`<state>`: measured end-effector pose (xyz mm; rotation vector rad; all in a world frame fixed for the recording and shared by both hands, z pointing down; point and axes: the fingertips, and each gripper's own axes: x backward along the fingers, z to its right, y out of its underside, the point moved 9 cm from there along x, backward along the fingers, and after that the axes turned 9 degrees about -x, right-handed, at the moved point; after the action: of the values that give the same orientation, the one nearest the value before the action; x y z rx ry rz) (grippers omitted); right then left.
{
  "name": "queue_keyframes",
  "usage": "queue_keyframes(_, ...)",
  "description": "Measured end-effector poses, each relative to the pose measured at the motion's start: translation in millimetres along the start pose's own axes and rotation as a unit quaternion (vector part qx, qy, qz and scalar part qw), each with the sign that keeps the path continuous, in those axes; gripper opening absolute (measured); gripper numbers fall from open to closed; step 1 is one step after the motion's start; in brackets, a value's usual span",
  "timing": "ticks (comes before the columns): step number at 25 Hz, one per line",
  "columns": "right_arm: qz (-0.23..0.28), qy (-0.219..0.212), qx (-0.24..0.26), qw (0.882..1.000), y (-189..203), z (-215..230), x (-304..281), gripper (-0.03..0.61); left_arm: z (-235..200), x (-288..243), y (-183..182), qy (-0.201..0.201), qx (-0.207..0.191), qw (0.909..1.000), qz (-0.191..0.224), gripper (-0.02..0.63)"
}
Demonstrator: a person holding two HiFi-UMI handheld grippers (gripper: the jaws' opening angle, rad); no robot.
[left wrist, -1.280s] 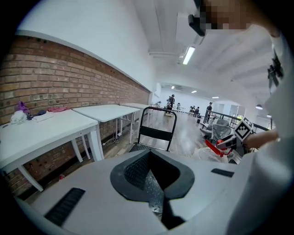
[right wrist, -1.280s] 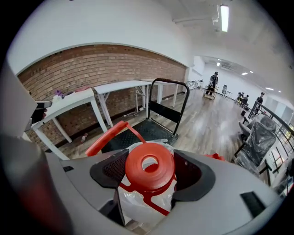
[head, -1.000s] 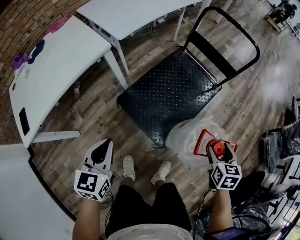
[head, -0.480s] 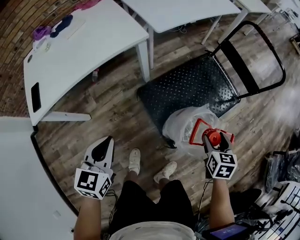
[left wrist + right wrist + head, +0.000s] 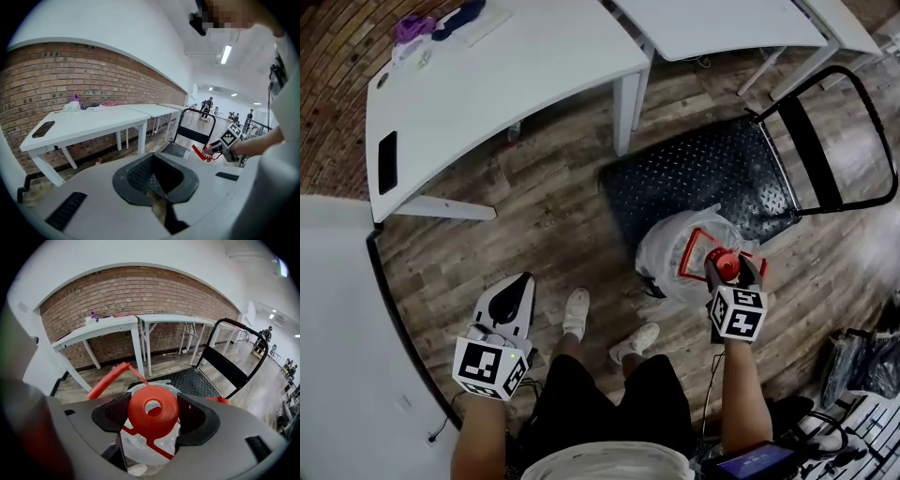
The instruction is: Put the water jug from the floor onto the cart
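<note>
The water jug (image 5: 680,251) is wrapped in clear plastic and has a red cap and a red carry handle (image 5: 698,246). My right gripper (image 5: 727,272) is shut on its red cap (image 5: 152,412), and the plastic-covered body (image 5: 145,446) hangs below the jaws. The jug is at the near edge of the black studded cart (image 5: 703,183), whose black push handle (image 5: 853,141) stands on the far right side. My left gripper (image 5: 514,298) is held low at the left, shut and empty (image 5: 154,180). In the left gripper view the right gripper (image 5: 220,147) shows far off.
A white table (image 5: 506,75) with a phone (image 5: 386,161) stands left of the cart, and a second white table (image 5: 722,23) stands behind it. The person's shoes (image 5: 577,314) are on the wooden floor between the grippers. Dark bags (image 5: 862,366) lie at lower right.
The right gripper has carried the jug from the floor beside the cart's corner to the cart's near edge. The left gripper has kept its place and stays shut.
</note>
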<state>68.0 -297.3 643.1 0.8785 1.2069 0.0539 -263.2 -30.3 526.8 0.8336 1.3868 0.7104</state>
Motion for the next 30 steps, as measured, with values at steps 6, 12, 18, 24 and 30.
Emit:
queue_keyframes(6,-0.020,-0.002,0.008,1.000,8,-7,-14,0.310,-6,6,7,-0.009,0.008,0.9999,-0.006,0.000)
queue_keyframes(12,-0.026,-0.001,0.004,1.000,13,-9,-23,0.311,-12,1,8,-0.006,0.004,0.9999,-0.013,0.000)
queue_keyframes(18,-0.038,0.006,-0.009,0.999,11,-6,-27,0.311,-18,3,7,0.007,0.016,0.9998,0.002,0.000)
queue_keyframes(24,-0.012,0.024,-0.012,1.000,7,-6,-14,0.311,-25,7,7,0.010,0.020,0.9997,0.009,0.000)
queue_keyframes(30,0.082,0.016,-0.004,0.996,-24,-26,42,0.311,-39,6,2,0.031,0.016,0.9991,0.024,0.000)
